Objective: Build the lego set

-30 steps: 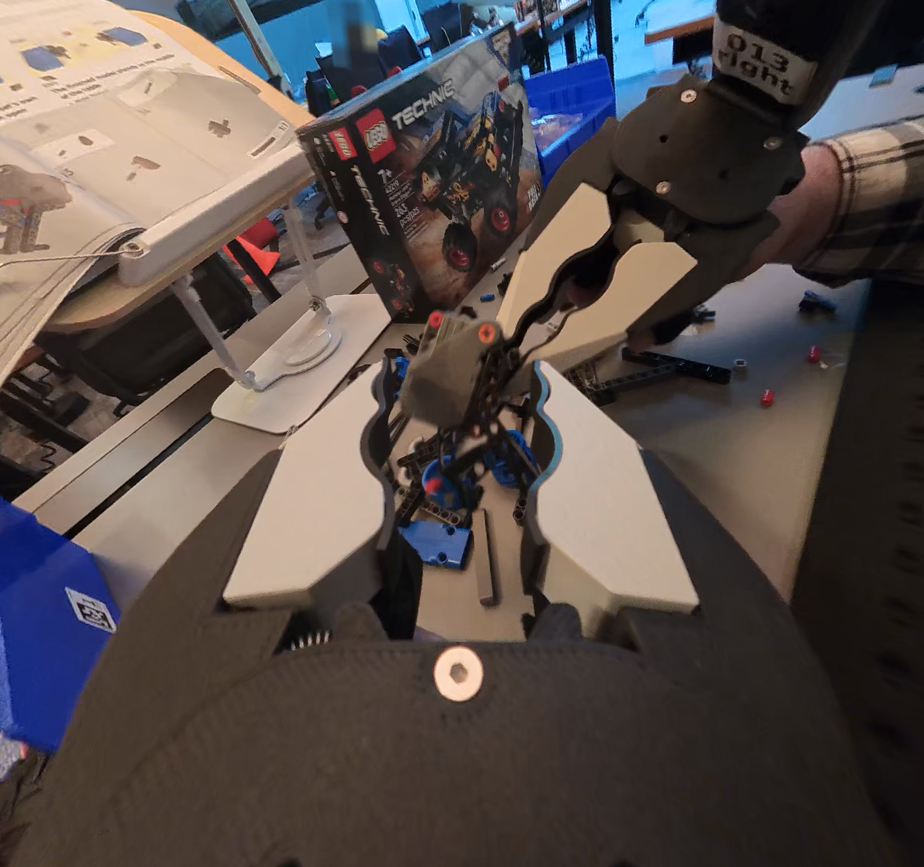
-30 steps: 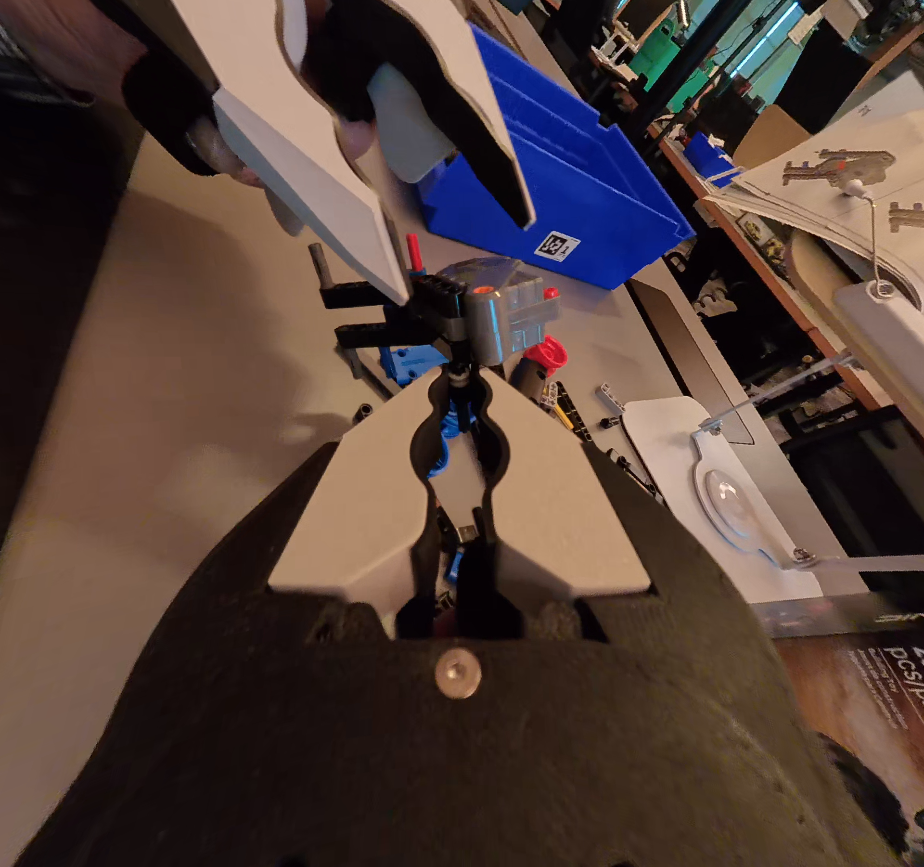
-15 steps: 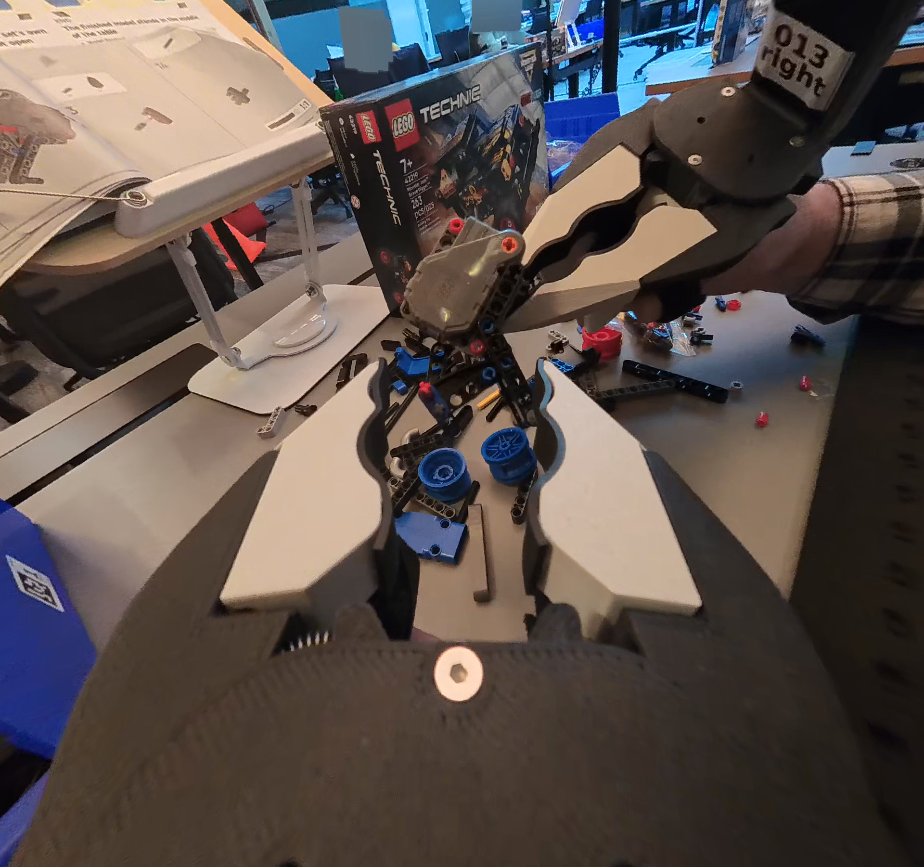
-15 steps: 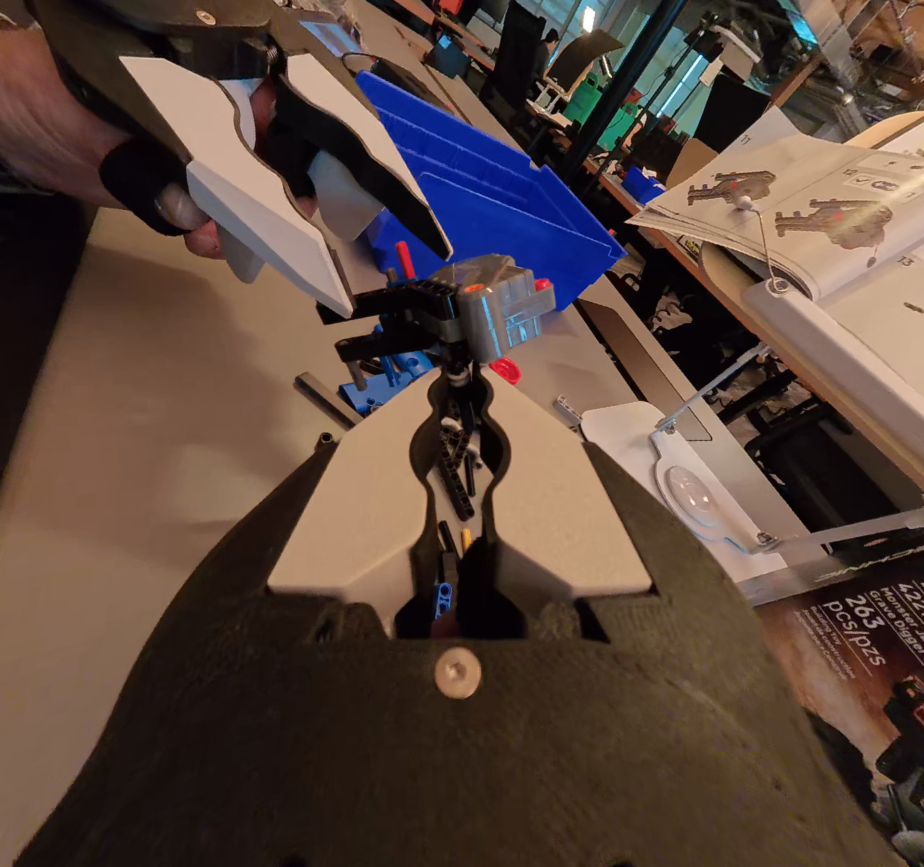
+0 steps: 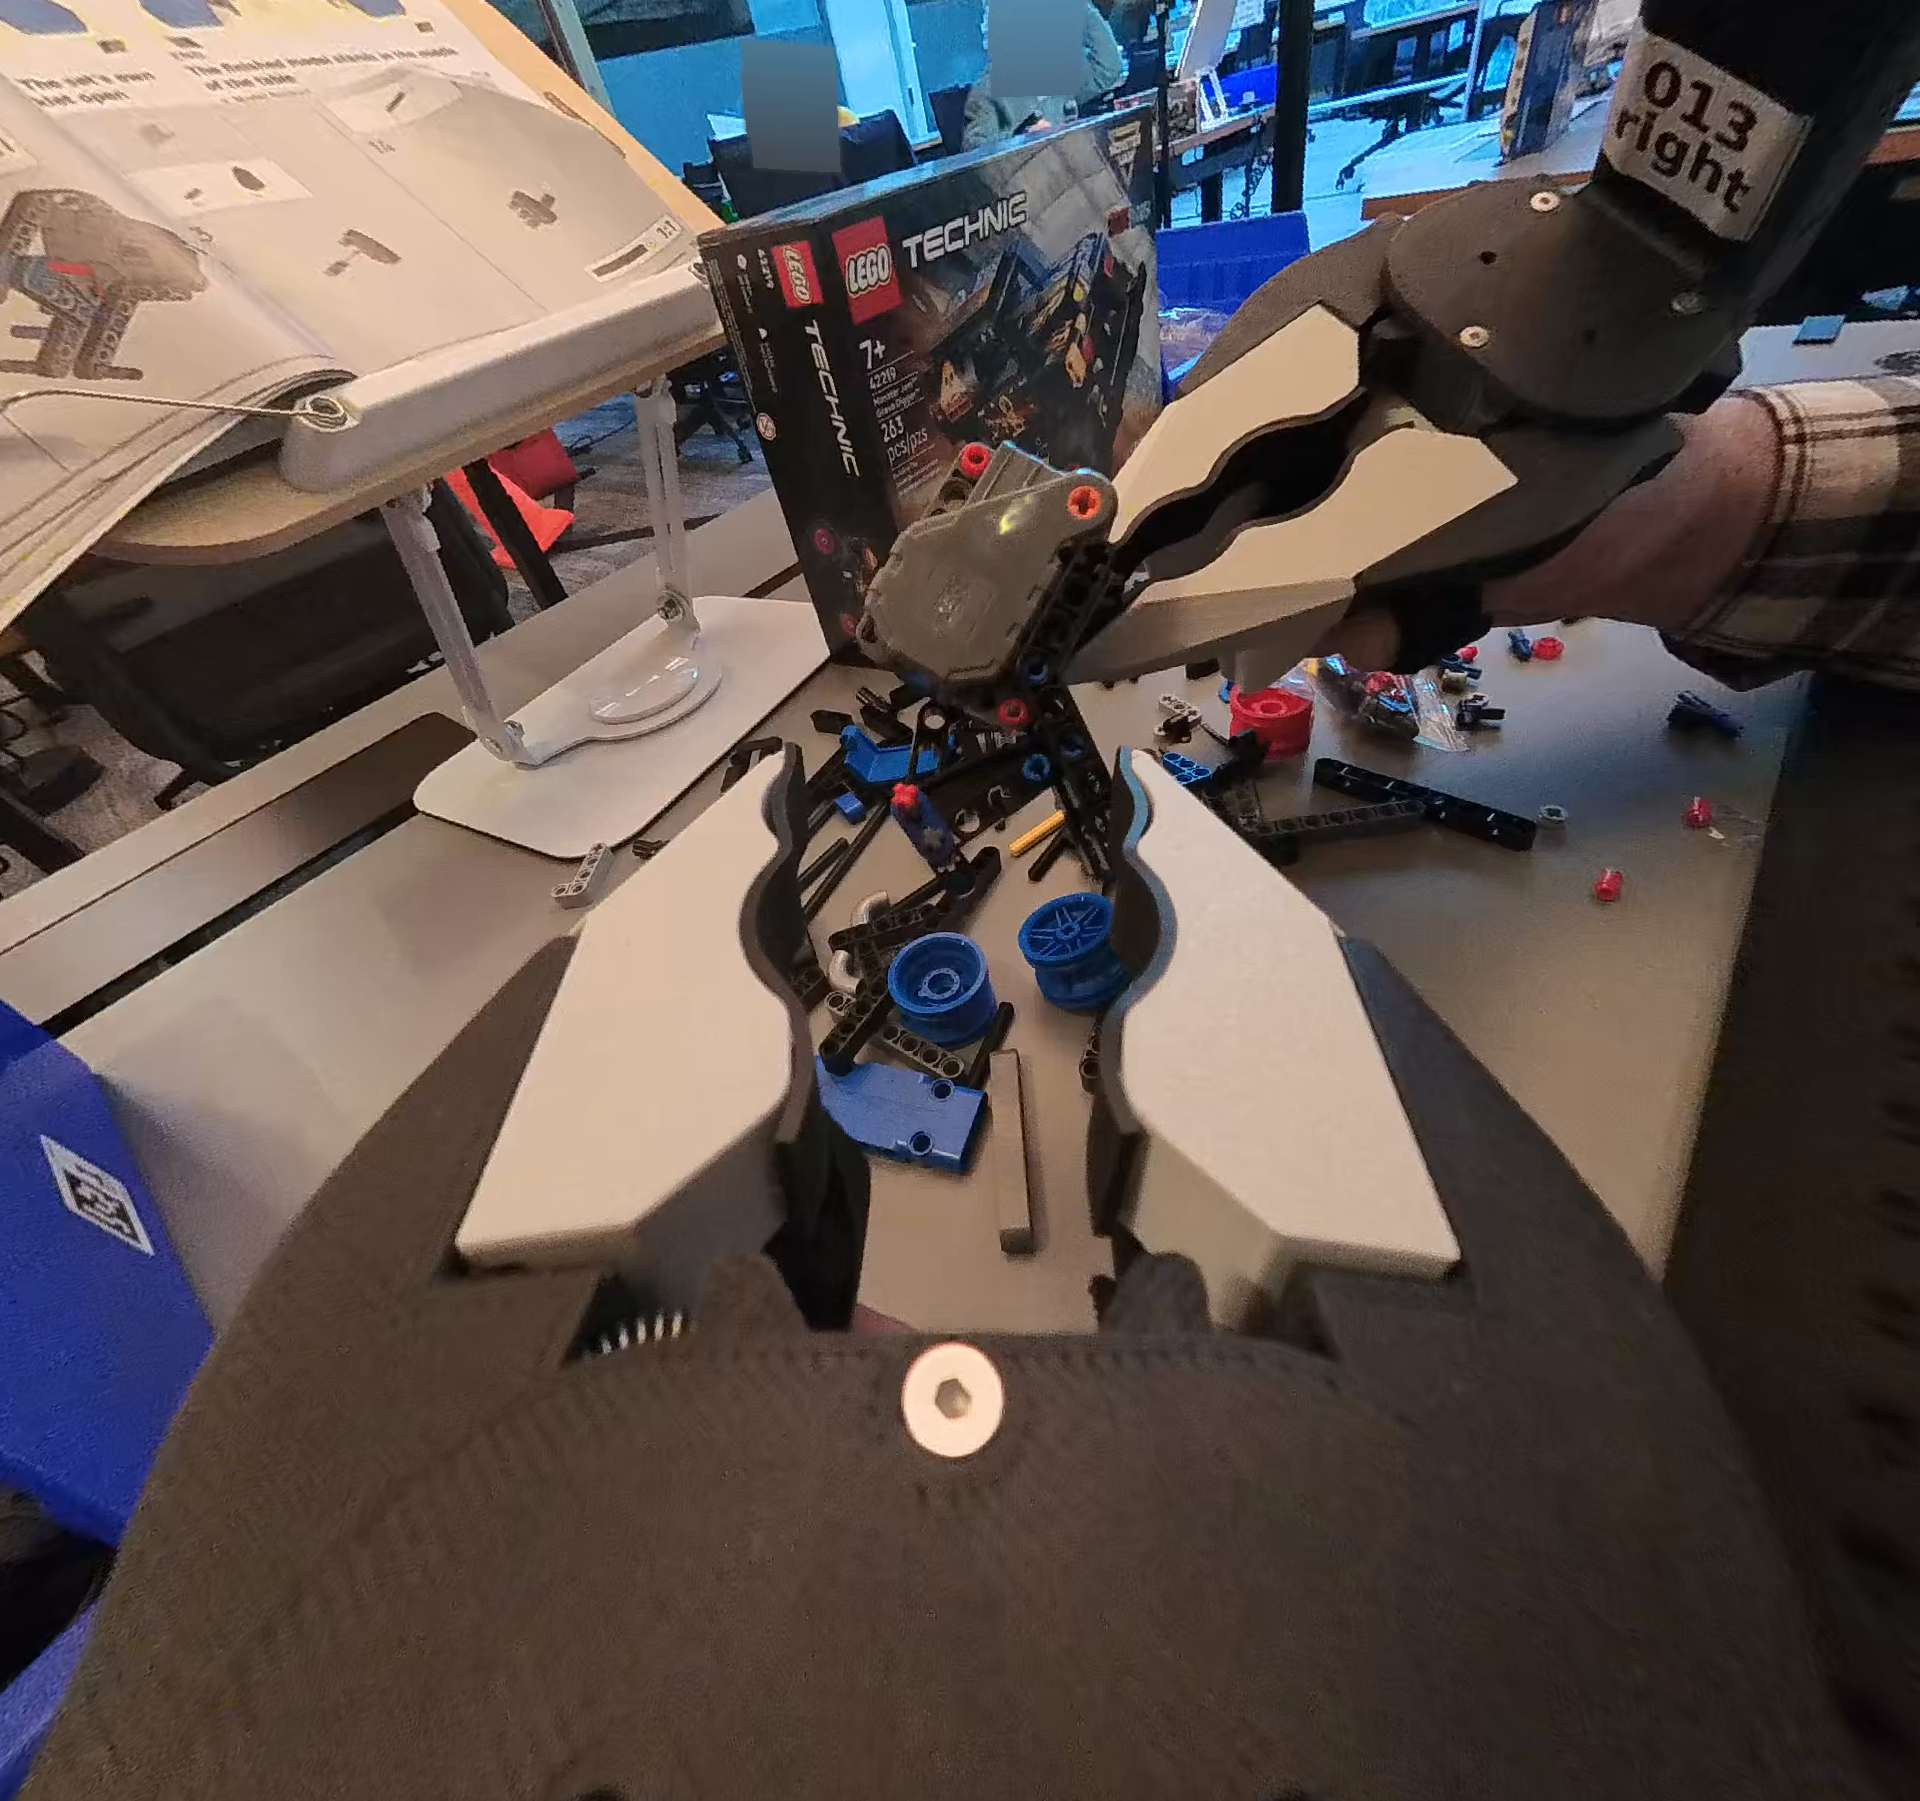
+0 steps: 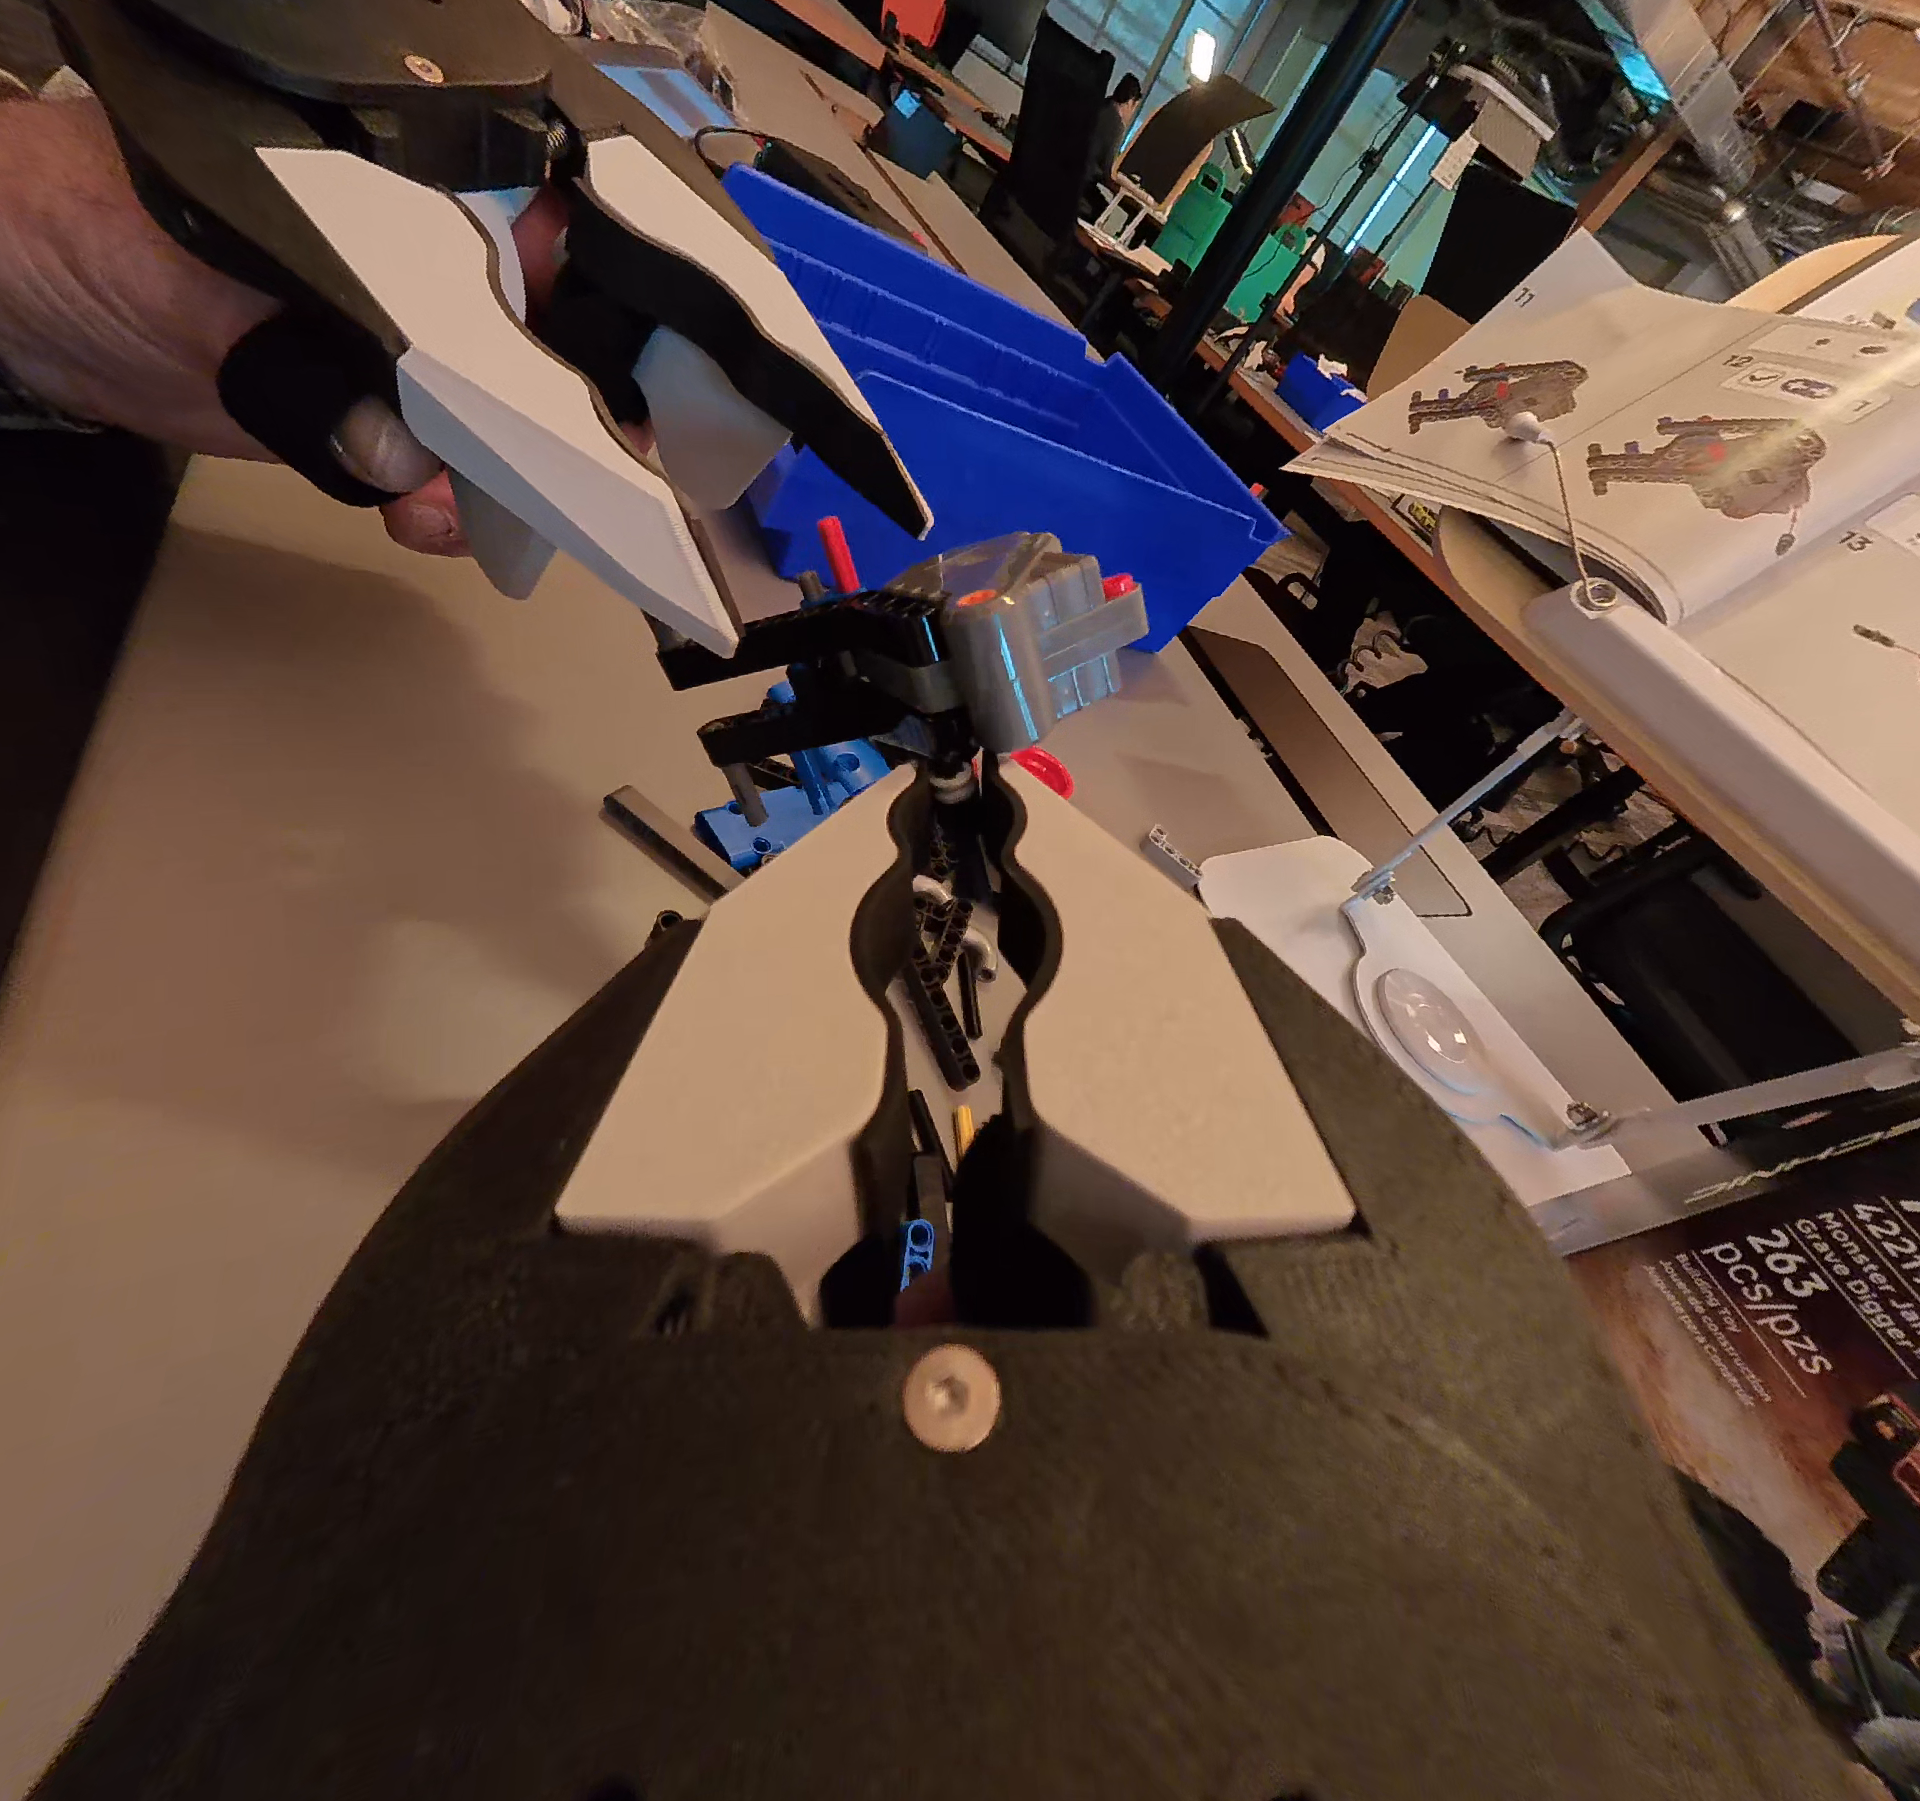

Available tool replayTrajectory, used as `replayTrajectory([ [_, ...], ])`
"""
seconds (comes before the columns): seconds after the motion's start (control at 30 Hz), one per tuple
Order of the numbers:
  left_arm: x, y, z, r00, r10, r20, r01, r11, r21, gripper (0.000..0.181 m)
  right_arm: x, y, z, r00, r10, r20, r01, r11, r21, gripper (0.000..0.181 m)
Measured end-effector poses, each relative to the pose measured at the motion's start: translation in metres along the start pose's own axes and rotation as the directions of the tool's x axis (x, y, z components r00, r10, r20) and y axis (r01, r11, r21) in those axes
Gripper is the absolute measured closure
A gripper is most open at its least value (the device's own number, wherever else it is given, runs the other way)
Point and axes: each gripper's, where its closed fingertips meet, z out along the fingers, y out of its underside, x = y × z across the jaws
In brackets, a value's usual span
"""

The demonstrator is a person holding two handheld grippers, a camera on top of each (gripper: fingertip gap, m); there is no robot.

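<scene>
above the table (image 5: 1455, 972), right gripper (image 6: 961, 775) is clamped on the grey-and-black lego assembly (image 5: 987, 588), holding it aloft. left gripper (image 5: 951, 785) gapes wide w/ nothing held, loose parts below.

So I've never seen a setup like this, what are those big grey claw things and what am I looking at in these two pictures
They are hand-held two-finger grippers, one per hand, each with a camera looking along its fingers. The left wrist view shows the open left gripper over loose Lego parts, including blue wheel hubs, on the table. The right gripper is shut on a half-built assembly with a grey motor block. Behind stand the set's box and an instruction booklet on a stand.
</scene>
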Motion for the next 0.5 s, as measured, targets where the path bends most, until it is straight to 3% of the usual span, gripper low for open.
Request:
replayTrajectory([
  [0.5, -0.008, -0.016, -0.008, 0.999, 0.010, 0.045, -0.014, 0.996, 0.090, 0.118, 0.026, -0.007, -0.006, 0.985, 0.159, -0.066, -0.153, 0.984, 0.088, 0.176],
])
